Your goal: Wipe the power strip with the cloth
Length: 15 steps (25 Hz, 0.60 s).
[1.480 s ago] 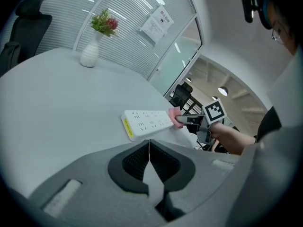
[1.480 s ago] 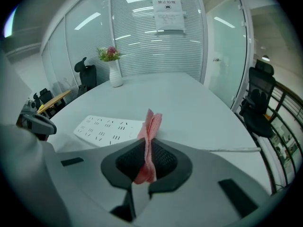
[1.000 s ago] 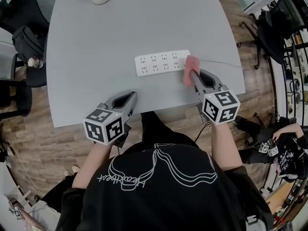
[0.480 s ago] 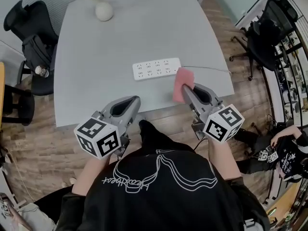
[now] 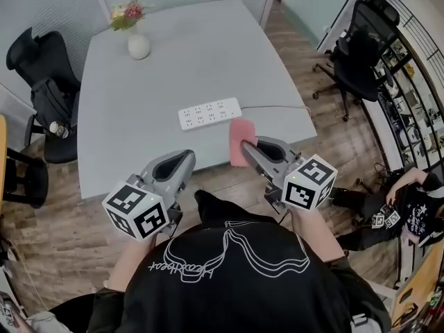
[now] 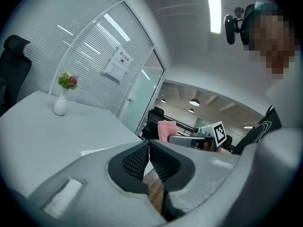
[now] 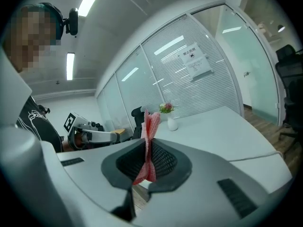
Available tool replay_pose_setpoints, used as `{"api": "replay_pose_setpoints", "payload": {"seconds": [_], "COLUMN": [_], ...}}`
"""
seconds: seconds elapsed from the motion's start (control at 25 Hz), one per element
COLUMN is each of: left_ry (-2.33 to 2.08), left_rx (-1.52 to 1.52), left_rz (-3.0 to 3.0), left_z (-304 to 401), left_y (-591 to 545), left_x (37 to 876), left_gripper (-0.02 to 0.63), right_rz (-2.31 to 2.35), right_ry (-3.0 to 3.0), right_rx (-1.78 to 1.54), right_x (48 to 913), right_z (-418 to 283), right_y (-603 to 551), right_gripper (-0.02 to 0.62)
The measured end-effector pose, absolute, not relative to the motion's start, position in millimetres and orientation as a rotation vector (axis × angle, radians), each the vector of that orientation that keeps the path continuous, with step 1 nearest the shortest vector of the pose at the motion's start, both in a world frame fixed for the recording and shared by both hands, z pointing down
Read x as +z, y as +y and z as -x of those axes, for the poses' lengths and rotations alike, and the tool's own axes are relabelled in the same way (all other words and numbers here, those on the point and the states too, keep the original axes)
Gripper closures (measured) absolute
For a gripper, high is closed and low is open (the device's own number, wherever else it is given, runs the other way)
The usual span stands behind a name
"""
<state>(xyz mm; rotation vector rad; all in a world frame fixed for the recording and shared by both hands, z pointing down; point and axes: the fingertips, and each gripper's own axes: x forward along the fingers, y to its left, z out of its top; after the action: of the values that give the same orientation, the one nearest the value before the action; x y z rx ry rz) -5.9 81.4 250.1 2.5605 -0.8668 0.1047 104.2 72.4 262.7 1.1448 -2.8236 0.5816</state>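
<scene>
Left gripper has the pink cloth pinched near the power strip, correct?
No: the right gripper has the cloth pinched near the power strip. The left gripper is shut on nothing. The right gripper view shows it.

A white paper notice (image 7: 194, 63) hangs on the glass wall (image 7: 156, 74) of the room, with a dark heading above lines of print, all too small to read. White script lettering (image 5: 182, 268) runs across the person's black shirt (image 5: 236, 290); it is upside down in the head view and cannot be read with certainty. The cube (image 5: 137, 210) on the left hand-held gripper (image 5: 187, 158) and the cube (image 5: 309, 183) on the right hand-held gripper (image 5: 244, 146) carry black-and-white square markers, not letters or numbers.
</scene>
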Motion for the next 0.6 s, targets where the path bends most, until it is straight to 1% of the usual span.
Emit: {"api": "replay_pose_setpoints", "payload": {"seconds": [0.6], "left_ry": [-0.888], "left_rx": [0.125], "left_rz": [-2.568], "left_z": [-3.5], "left_y": [84.0], "left_x": [250.2], "left_gripper": [0.592], "right_rz": [-1.085], "right_ry": [-2.858], "right_rx": [0.624], "right_x": [267.8], "right_z": [-105.7], "right_y": [73.5], "right_gripper": [0.563]}}
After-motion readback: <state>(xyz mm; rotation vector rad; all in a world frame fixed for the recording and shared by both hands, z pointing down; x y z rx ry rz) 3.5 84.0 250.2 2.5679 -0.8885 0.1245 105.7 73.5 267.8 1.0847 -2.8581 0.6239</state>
